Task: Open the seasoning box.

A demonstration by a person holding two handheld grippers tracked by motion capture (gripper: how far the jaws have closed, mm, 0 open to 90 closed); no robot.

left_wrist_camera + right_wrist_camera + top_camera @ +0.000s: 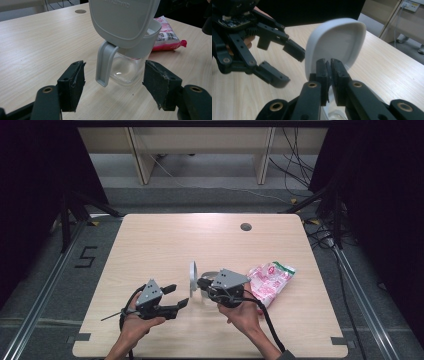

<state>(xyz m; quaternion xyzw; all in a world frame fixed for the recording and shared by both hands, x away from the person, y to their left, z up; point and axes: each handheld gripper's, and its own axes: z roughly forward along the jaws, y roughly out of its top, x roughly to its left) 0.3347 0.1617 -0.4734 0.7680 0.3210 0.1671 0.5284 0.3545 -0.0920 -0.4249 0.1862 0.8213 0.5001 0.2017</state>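
R gripper (328, 65) is clamping the rim of the grey lid (337, 45), tipping it up off the clear jug (126, 68) at table (165, 240) centre, prob. to expose the mouth. L gripper (113, 83) is waiting w/ jaws apart, 1 each side of the handle (105, 65), not touching, likely to steady it. Pink packet (270, 279) is lying just beside, prob. for filling.
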